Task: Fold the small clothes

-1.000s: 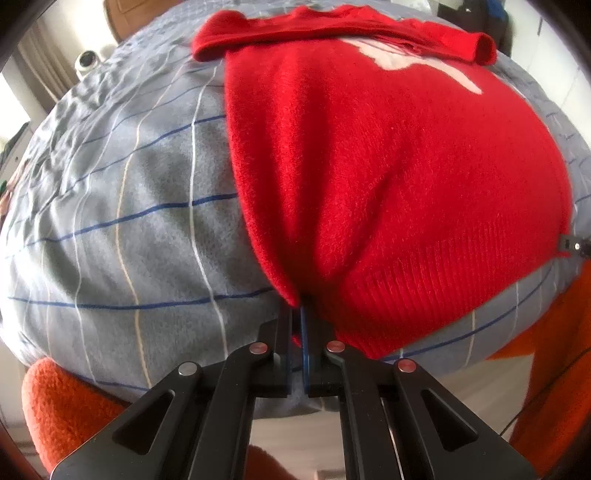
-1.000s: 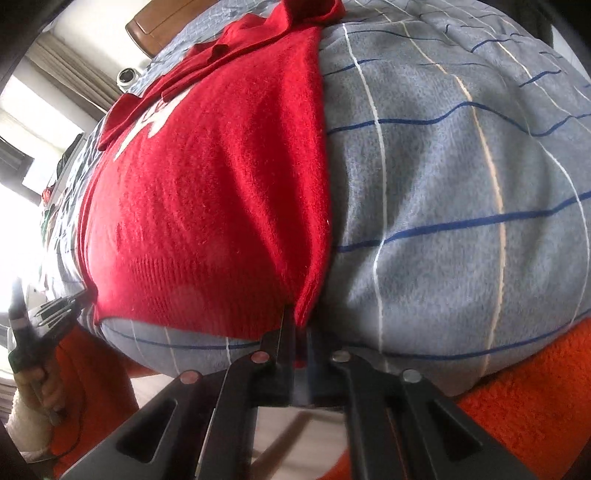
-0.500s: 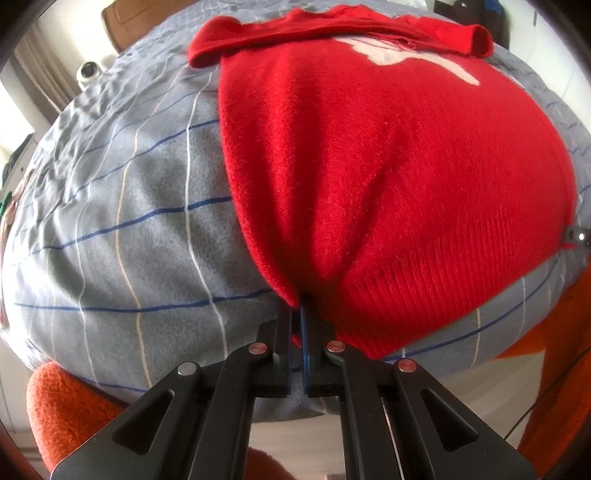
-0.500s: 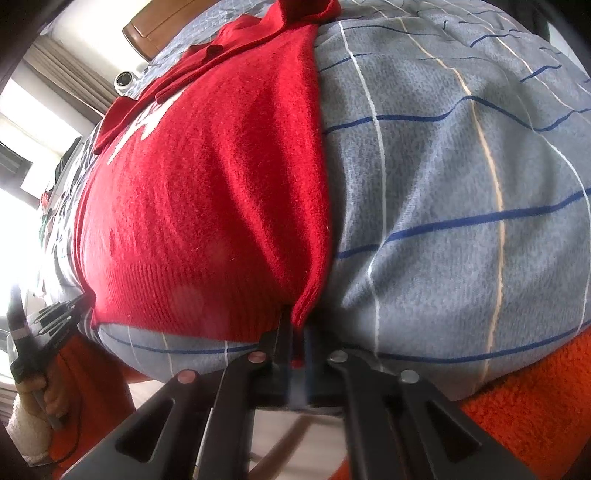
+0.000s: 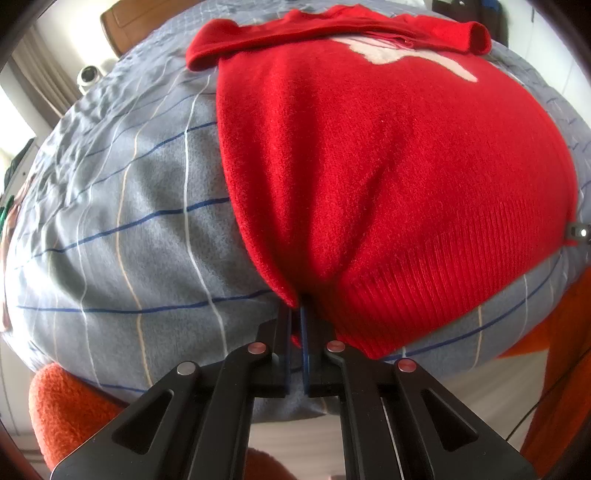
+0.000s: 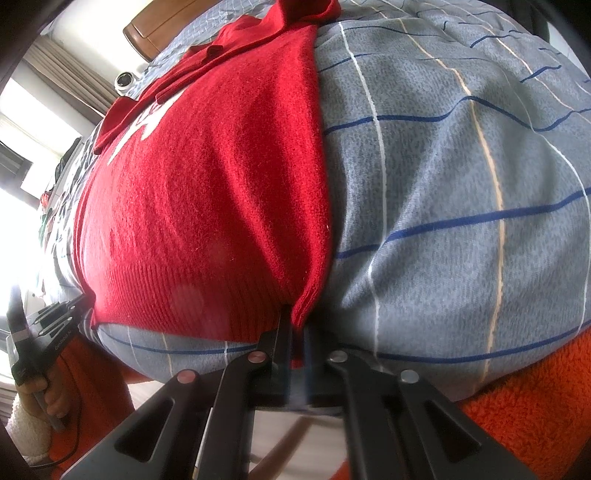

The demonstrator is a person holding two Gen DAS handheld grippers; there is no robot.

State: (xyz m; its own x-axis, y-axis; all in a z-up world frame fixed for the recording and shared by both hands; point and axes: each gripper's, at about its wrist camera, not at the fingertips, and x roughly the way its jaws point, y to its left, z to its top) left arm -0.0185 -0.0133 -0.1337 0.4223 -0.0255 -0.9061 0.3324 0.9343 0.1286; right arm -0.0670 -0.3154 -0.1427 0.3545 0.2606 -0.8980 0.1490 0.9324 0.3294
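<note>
Each tool, left [image 5: 295, 314] and right [image 6: 297, 325], grips a hem corner of the red sweater [image 5: 388, 177] on the checked bedsheet [image 5: 122, 221].

One red sweater [image 5: 388, 177], one checked grey bedsheet [image 5: 122, 229], two grippers, left [image 5: 295, 314] and right [image 6: 297, 325], one wooden headboard [image 6: 162, 26]

White marking on the red sweater [image 5: 388, 155] chest, partly covered by the folded sleeves, unreadable. Small white print on the left gripper [image 6: 62, 341] body, too small to read.
</note>
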